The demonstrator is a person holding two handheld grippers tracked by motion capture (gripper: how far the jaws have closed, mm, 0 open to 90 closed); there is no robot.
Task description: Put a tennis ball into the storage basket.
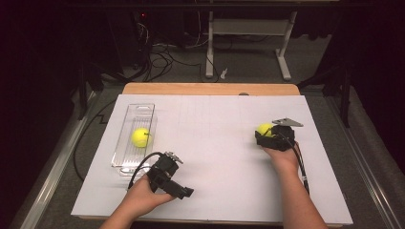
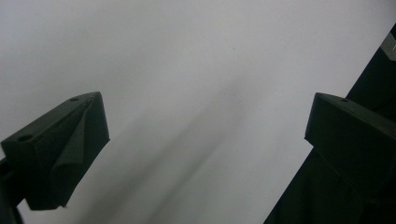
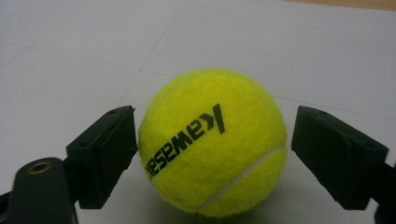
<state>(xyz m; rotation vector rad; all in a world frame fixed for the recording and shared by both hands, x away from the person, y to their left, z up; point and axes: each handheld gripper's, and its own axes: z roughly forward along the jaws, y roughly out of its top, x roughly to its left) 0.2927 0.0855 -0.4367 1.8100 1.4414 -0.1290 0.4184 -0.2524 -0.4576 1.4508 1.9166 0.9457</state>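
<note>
The right gripper point(image 3: 212, 154) sits low on the white table sheet point(image 1: 215, 157) with its two black jaws standing either side of a yellow tennis ball point(image 3: 212, 142). In the right gripper view the left jaw is at, or all but at, the felt, while a thin sliver of sheet shows between the ball and the right jaw, so the jaws bracket the ball without yet pinching it. In the high view that ball point(image 1: 264, 130) lies on the right part of the sheet, just ahead of the person's right hand point(image 1: 282, 157). A ball of this kind is likely light, with a fuzzy felt cover that gives good friction and a rubber body that yields a little under pressure; it is not fragile, but being round it will probably roll away if nudged off-centre on the smooth sheet. The best hold is therefore across its widest middle, jaws level on opposite sides, which is about where they stand now. Farther out, the left gripper point(image 1: 169, 176) rests near the front edge of the sheet, and the left gripper view shows its jaws spread wide with nothing but bare sheet between them. Beyond it, on the left, a clear plastic tray point(image 1: 125, 157) holds a second tennis ball point(image 1: 140, 137), well apart from the first.
</note>
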